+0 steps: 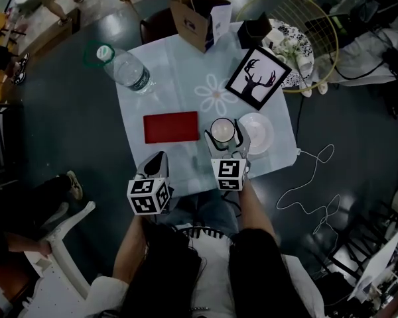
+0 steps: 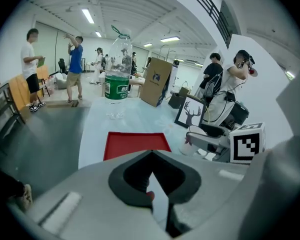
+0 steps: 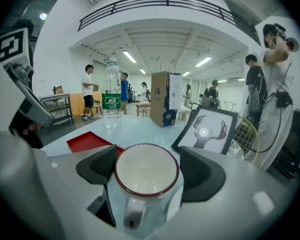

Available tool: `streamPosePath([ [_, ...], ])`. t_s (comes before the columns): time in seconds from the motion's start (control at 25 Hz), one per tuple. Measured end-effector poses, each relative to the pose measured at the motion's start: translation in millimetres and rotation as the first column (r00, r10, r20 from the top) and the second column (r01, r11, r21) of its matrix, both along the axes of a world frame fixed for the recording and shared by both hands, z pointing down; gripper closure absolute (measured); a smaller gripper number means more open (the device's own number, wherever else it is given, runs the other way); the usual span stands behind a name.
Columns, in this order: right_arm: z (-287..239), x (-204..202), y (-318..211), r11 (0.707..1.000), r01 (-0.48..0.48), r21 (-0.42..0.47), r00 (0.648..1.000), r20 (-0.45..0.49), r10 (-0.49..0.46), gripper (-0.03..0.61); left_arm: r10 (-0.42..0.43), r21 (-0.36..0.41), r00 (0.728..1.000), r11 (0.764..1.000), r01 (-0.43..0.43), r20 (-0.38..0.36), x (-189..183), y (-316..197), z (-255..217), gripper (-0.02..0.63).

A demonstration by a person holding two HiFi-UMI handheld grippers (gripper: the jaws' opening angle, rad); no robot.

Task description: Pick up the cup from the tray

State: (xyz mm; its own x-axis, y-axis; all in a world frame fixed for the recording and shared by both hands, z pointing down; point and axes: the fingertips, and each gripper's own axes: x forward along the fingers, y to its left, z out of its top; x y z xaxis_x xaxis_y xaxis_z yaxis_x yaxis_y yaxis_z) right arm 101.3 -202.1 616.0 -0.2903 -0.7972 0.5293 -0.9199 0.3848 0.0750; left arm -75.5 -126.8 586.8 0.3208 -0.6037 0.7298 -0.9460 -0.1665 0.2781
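A white cup (image 1: 222, 130) with a dark red rim sits between the jaws of my right gripper (image 1: 223, 133), off the red tray (image 1: 170, 126) and to its right. In the right gripper view the cup (image 3: 146, 170) fills the gap between both pads, its handle towards the camera, and the right gripper (image 3: 147, 171) is shut on it. I cannot tell whether the cup rests on the cloth or hangs just above it. The tray (image 2: 136, 144) is bare. My left gripper (image 1: 158, 159) hovers shut near the table's front edge, holding nothing.
A white saucer (image 1: 257, 132) lies just right of the cup. Farther back stand a deer picture (image 1: 257, 78), a water bottle (image 1: 126, 68) and a brown paper bag (image 1: 199, 18). The light blue cloth (image 1: 186, 85) covers the table. People stand in the room beyond.
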Motion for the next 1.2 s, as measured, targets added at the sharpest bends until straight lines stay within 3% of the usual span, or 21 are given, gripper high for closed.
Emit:
streamPosePath([
  [0.12, -22, -6, -5, 0.999, 0.011, 0.039, 0.999, 0.036, -0.012, 0.15, -0.004, 0.0, 1.0, 1.0, 0.004, -0.003, -2, -1, 0, 0.614],
  [0.4, -65, -5, -4, 0.998, -0.051, 0.024, 0.993, 0.11, 0.048, 0.147, 0.0, 0.043, 0.999, 0.999, 0.002, -0.036, 0, -5, -15, 0.614],
  [0.6, -106, -10, 4, 0.995, -0.041, 0.093, 0.996, 0.086, 0.033, 0.267, 0.029, 0.113, 0.999, 0.993, -0.024, -0.043, 1, -10, -37, 0.614],
  [0.84, -131, -13, 17, 0.989, -0.06, 0.135, 0.996, 0.067, 0.052, 0.281, 0.053, 0.185, 0.997, 0.982, -0.042, -0.051, 3, -14, -59, 0.614],
  [1.12, -152, -9, 33, 0.978, -0.112, 0.174, 0.994, 0.024, 0.11, 0.516, 0.062, 0.26, 0.997, 0.965, -0.046, -0.052, 5, -11, -85, 0.614],
  [1.2, -160, -6, 36, 0.973, -0.126, 0.193, 0.992, 0.029, 0.123, 0.552, 0.061, 0.278, 0.997, 0.96, -0.043, -0.055, 5, -10, -91, 0.614],
])
